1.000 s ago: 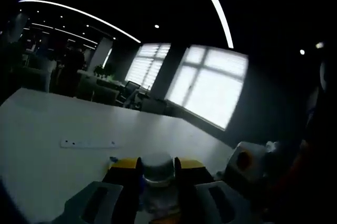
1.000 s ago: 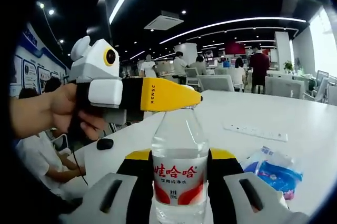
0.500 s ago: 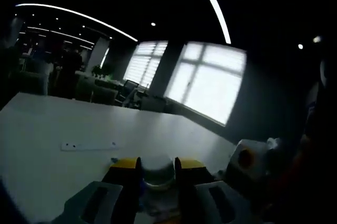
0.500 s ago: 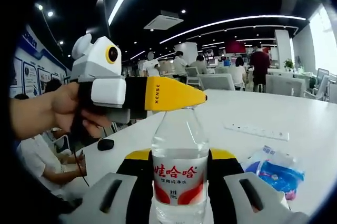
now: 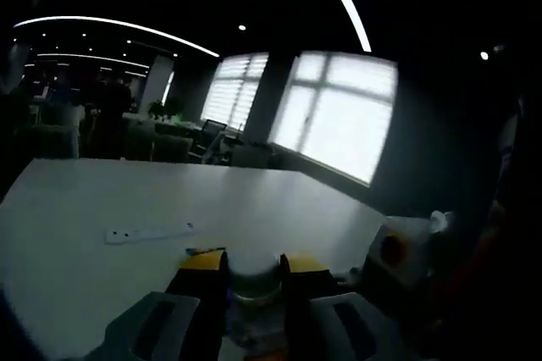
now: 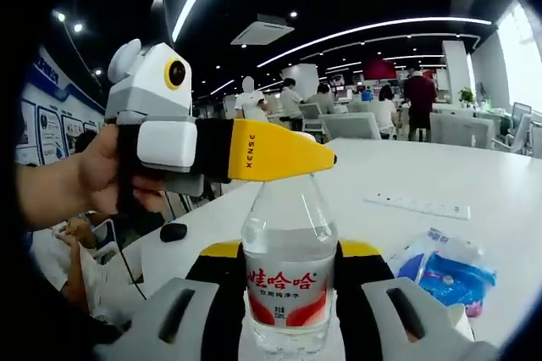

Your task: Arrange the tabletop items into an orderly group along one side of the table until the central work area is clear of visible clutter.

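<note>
Showing a long white table (image 6: 474, 179) in an open-plan hall, the right gripper view gives us our landmark: a clear water bottle (image 6: 289, 280) with a red-and-white label, standing upright on the table's near edge. We see the right gripper (image 6: 289, 293) clamped on the bottle's body, one yellow-tipped jaw against each side. At the bottle's top, the left gripper (image 5: 254, 272) enters the right gripper view from the left, carried in a person's hand (image 6: 102, 179); in the left gripper view its jaws press both sides of the bottle's white cap (image 5: 254, 269). Right of the bottle lies a crumpled blue-and-white plastic packet (image 6: 449, 268). Beyond the bottle, farther along the table, lies a flat white power strip (image 6: 417, 204). Left of the bottle, near the table's edge, sits a small black object (image 6: 173, 230) we cannot identify. Behind the table we see seated people, chairs, strip ceiling lights and, in the left gripper view, bright blinded windows (image 5: 339, 119).
</note>
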Demonstrator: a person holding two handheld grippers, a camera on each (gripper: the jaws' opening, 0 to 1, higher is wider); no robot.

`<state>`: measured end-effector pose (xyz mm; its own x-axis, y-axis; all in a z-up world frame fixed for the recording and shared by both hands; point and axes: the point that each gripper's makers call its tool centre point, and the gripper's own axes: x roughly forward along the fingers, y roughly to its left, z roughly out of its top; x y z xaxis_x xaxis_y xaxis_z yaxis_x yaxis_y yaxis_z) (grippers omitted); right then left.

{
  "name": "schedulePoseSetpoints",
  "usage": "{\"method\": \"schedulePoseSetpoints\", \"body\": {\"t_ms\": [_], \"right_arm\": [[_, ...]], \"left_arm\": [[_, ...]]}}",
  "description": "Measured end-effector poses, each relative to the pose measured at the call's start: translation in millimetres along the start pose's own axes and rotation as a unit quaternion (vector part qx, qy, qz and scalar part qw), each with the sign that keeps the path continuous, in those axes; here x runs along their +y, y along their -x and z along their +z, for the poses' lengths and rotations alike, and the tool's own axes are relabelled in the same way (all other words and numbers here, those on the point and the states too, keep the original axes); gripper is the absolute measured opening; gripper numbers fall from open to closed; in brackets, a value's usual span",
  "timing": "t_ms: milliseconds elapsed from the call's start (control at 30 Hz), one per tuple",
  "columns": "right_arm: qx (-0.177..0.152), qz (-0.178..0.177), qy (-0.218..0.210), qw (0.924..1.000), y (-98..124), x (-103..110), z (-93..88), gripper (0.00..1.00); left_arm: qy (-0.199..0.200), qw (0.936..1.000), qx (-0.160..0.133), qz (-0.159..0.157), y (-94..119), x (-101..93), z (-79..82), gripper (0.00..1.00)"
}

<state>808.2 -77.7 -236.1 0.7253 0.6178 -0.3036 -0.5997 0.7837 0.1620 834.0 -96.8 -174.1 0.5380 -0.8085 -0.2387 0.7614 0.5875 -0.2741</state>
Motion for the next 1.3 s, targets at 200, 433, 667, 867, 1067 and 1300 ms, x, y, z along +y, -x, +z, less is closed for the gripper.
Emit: {"method": "schedulePoseSetpoints", "body": {"t_ms": [200, 433, 667, 867, 1067, 1300], "right_arm": [[-0.004, 0.001, 0.003, 1.0, 1, -1, 2.6, 0.36], [-0.005, 0.005, 0.015, 0.9999, 0, 0, 5.9, 0.36], [-0.009, 0.011, 0.017, 0.9998, -5, 1, 10.0, 0.37], [-0.015, 0.019, 0.017, 0.9996, -10, 4, 16.4, 0.42], [0.004, 0.031, 0.019, 0.9993, -11, 9, 6.2, 0.54], [0.01, 0.022, 0.017, 0.9996, 4, 0, 0.4, 0.64]], "left_arm": [[-0.016, 0.9998, -0.001, -0.012, 0, -7.0, 4.5, 0.2], [-0.025, 0.9996, 0.002, -0.013, 4, -7.1, 7.3, 0.19], [-0.046, 0.9989, 0.012, 0.001, 6, -5.5, 5.4, 0.19], [-0.054, 0.9982, 0.022, 0.015, 9, 7.1, -2.3, 0.19], [-0.043, 0.9983, 0.027, 0.029, 13, 27.1, -10.1, 0.18], [-0.047, 0.997, 0.039, 0.047, 19, 48.4, -16.2, 0.18]]}}
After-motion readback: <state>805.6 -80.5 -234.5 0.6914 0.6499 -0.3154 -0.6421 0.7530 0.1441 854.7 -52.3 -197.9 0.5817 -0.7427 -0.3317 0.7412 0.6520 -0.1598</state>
